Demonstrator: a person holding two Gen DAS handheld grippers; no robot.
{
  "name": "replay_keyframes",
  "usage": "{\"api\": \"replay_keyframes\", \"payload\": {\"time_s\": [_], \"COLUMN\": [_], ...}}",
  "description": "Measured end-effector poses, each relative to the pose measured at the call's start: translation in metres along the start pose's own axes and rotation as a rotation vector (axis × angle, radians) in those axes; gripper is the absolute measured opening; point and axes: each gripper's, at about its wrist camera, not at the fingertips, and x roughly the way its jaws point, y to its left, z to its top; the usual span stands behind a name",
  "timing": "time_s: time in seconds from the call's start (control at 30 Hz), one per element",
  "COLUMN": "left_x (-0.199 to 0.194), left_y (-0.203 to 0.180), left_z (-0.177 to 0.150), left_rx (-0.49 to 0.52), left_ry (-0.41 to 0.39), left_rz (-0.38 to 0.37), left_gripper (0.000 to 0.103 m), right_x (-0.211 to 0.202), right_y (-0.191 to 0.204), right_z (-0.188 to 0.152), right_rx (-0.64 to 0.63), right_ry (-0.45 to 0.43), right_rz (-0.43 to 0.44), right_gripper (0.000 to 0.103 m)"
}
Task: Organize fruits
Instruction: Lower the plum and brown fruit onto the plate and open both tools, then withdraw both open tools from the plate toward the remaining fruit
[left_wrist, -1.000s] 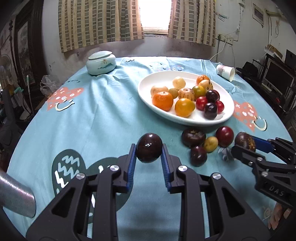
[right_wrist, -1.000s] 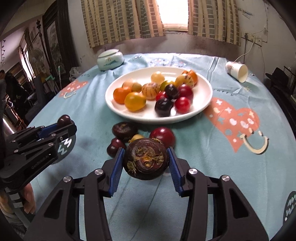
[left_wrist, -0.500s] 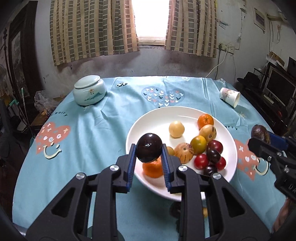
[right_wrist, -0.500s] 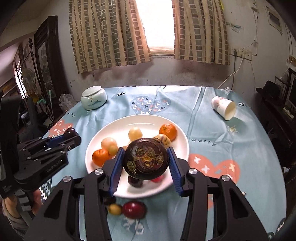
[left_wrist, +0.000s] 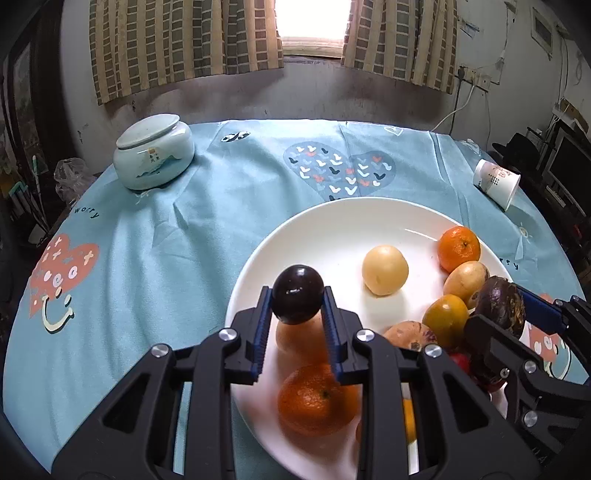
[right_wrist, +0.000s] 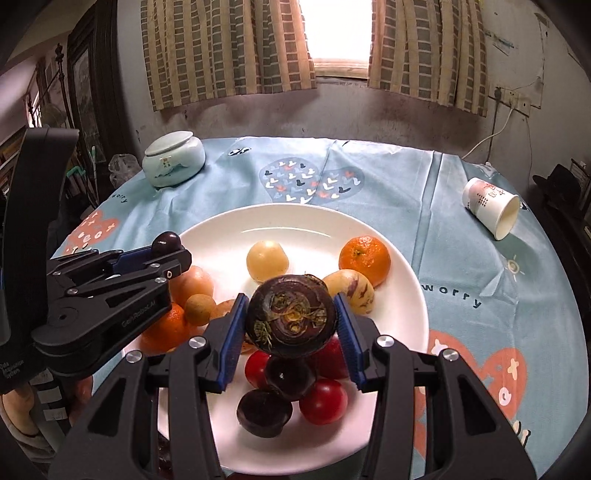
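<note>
A white plate (left_wrist: 332, 221) (right_wrist: 303, 218) on the blue tablecloth holds several fruits: oranges (left_wrist: 459, 248), a pale yellow fruit (left_wrist: 385, 270) (right_wrist: 267, 260), red (right_wrist: 323, 401) and dark ones (right_wrist: 264, 412). My left gripper (left_wrist: 297, 300) is shut on a small dark plum (left_wrist: 297, 300) above the plate's left part; it also shows in the right wrist view (right_wrist: 168, 243). My right gripper (right_wrist: 291, 320) is shut on a dark purple mangosteen (right_wrist: 291, 320) above the plate's right part, seen in the left wrist view (left_wrist: 500, 303).
A pale ceramic lidded jar (left_wrist: 153, 157) (right_wrist: 173, 158) stands at the far left of the round table. A paper cup (left_wrist: 496, 182) (right_wrist: 491, 206) lies on its side at the far right. Curtains and a wall stand behind the table.
Both grippers have moved forward with their fruits from in front of the plate to above it. The loose fruits on the cloth have dropped out of view.
</note>
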Motion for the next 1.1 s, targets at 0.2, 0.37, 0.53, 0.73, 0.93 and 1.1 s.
{"api": "replay_keyframes", "payload": {"time_s": [0.2,0.37,0.53,0.73,0.93,1.1], "left_x": [0.001,-0.007,-0.011,-0.027,-0.049,-0.067], "left_y": [-0.005,-0.012,-0.014,-0.015,-0.007,0.007], "left_z": [0.002,0.003,0.003,0.003,-0.003,-0.015], "left_rx": [0.013,0.046,0.054,0.060,0.036,0.001], "left_ry": [-0.031,-0.067,-0.085,-0.117,-0.130,-0.124], "left_rz": [0.018,0.028,0.051,0.063,0.062,0.054], "left_gripper": [0.054,0.057,0.060,0.063,0.067,0.067], "right_x": [0.001,0.001,-0.002,-0.013,-0.033,-0.059], "right_y": [-0.002,-0.003,-0.003,-0.002,0.000,0.004], "right_z": [-0.001,-0.001,0.000,0.000,0.001,-0.009], "right_rx": [0.003,0.002,0.000,0.000,0.009,0.020], "right_ry": [-0.015,-0.020,-0.025,-0.042,-0.075,-0.101], "right_rz": [-0.023,-0.030,-0.032,-0.028,-0.017,-0.011], "right_gripper": [0.055,0.060,0.060,0.060,0.060,0.060]}}
